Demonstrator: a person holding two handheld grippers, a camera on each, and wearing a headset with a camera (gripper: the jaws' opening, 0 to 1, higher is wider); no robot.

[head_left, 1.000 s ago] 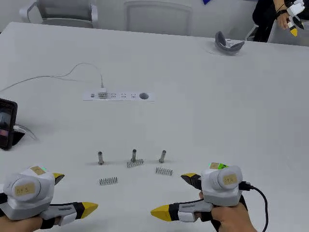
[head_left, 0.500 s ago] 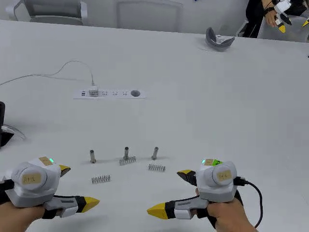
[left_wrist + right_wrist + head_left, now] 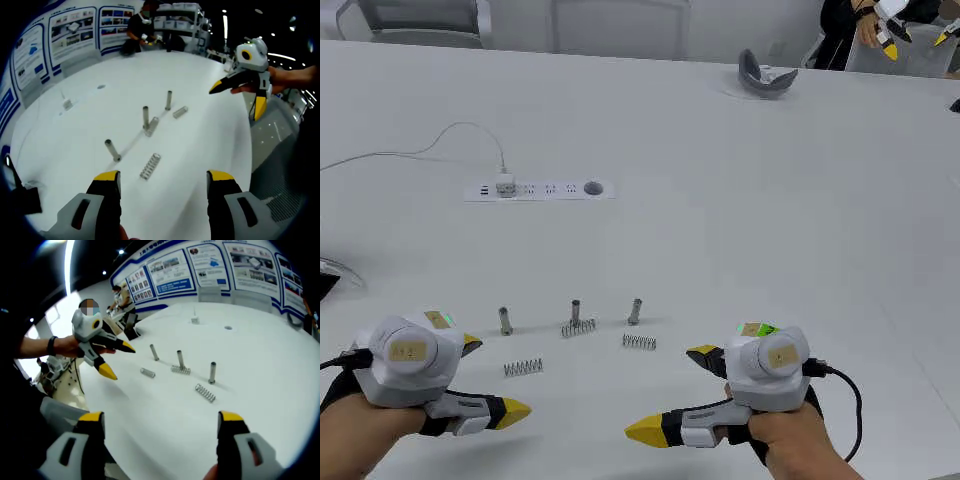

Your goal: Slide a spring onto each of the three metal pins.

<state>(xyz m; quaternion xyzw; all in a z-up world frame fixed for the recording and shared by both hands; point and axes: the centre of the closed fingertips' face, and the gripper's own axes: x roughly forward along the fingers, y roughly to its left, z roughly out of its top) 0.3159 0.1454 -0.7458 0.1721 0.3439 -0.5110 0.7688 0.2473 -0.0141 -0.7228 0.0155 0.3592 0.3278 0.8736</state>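
Three upright pins (image 3: 575, 310), three loose springs (image 3: 523, 367); left hand-held gripper (image 3: 495, 376), right hand-held gripper (image 3: 668, 392) both agape.

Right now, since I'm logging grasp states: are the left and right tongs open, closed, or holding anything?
Left tongs: open, holding nothing.
Right tongs: open, holding nothing.

On the flat white table (image 3: 770, 230), three short grey metal pins are standing in a row at lower centre of the head view: left pin (image 3: 505, 320), middle pin (image 3: 575, 311), right pin (image 3: 635, 311). Small coiled wire springs are lying below them: left spring (image 3: 523, 367) apart from its pin, middle spring (image 3: 578, 328) at the middle pin's foot, right spring (image 3: 639, 342) just below the right pin. A long white plastic power strip (image 3: 540, 188) is lying above the row.
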